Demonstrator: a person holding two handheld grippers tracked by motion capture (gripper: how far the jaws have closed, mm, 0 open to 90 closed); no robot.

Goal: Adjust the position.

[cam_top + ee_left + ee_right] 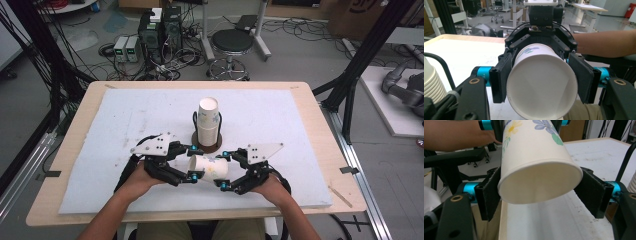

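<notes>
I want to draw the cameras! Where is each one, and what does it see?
High view: above the person's side, looking forward and down at the table; both forearms show.
Left gripper view: rides the left hand-held gripper, looks into the cup's mouth; its jaws show.
Right gripper view: rides the right hand-held gripper, faces the cup's base; its jaws show.
Both gripper views share the cup, from opposite ends.
</notes>
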